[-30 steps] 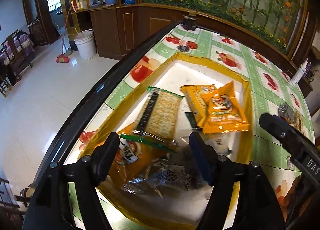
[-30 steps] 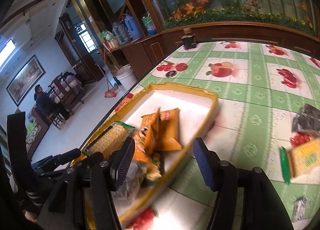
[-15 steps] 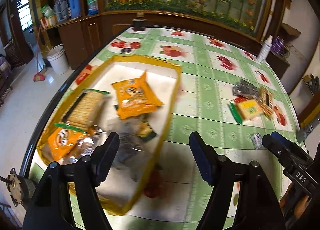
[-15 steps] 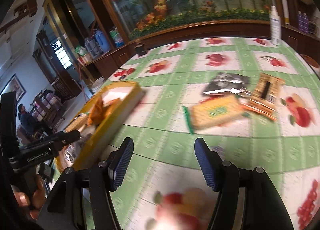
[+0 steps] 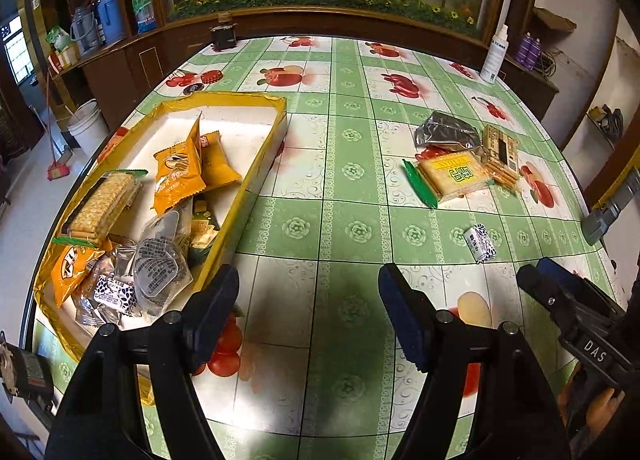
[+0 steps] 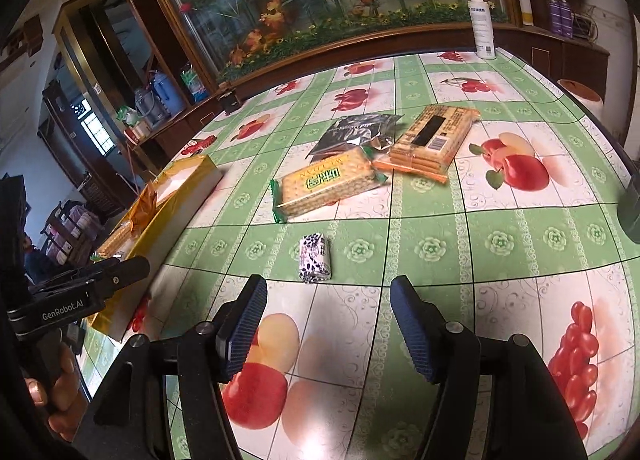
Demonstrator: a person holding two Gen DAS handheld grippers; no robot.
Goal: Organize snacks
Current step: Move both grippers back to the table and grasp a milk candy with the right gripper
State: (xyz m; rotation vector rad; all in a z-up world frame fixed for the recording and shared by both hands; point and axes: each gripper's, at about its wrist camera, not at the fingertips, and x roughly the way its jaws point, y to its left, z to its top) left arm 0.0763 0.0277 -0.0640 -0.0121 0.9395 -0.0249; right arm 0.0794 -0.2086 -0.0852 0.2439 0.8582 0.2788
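A yellow tray at the table's left holds several snack packs, among them orange bags and a cracker pack. Loose on the green fruit-print cloth lie a yellow cracker pack, a silver-black foil bag, an orange biscuit pack and a small black-and-white candy. My right gripper is open and empty, just short of the candy. My left gripper is open and empty over bare cloth beside the tray's near right corner. The right gripper also shows at the lower right of the left wrist view.
A white spray bottle stands at the table's far right edge, and a small dark object at the far left edge. A grey object sits at the right edge. A white bucket stands on the floor to the left.
Both grippers swung right, away from the tray. The left one moved from above the tray to the cloth beside it. The right one now faces the loose snacks and the candy.
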